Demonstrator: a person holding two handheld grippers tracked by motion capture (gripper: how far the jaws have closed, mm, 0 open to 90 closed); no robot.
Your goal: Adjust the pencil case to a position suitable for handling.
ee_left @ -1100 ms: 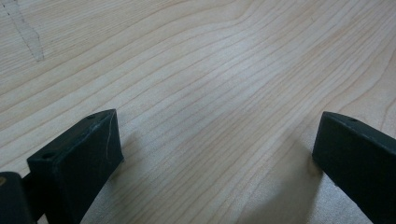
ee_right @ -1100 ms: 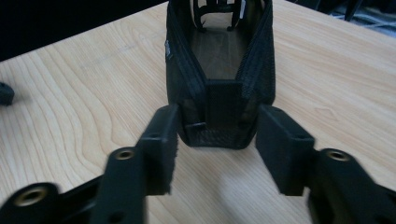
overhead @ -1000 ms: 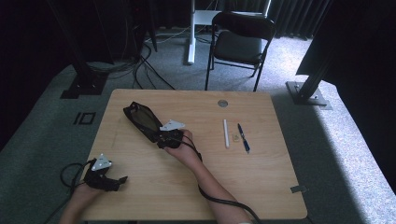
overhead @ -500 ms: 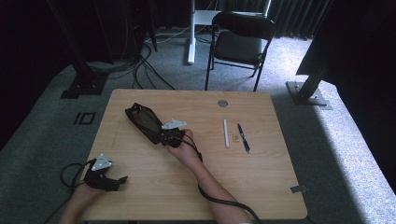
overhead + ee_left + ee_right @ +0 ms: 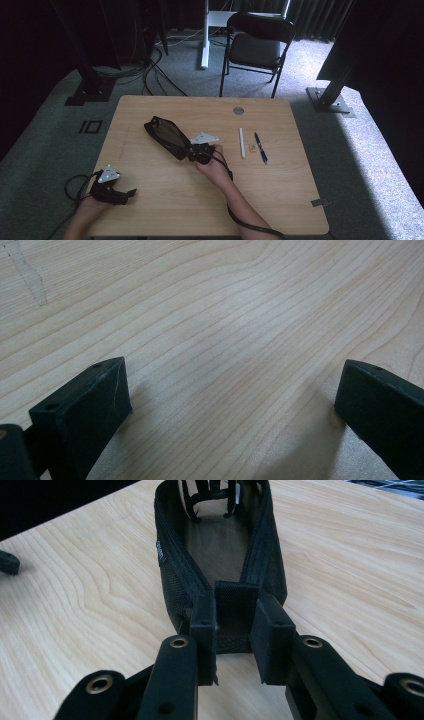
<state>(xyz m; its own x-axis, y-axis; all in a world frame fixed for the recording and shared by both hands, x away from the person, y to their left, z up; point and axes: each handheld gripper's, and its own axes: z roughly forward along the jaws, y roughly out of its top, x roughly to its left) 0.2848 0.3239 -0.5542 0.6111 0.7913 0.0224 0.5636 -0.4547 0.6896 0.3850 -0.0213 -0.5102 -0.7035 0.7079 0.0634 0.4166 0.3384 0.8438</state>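
1. A black mesh pouch (image 5: 166, 136) lies open left of the table's (image 5: 280, 200) centre, running toward 10 o'clock
2. The right gripper (image 5: 232, 630) pinches the pouch's near end tab between narrowed jaws
3. A white pen (image 5: 242, 143) and blue pen (image 5: 260, 148) lie at 3 o'clock
4. The left gripper (image 5: 131, 191) rests at 7 o'clock, jaws wide, holding nothing
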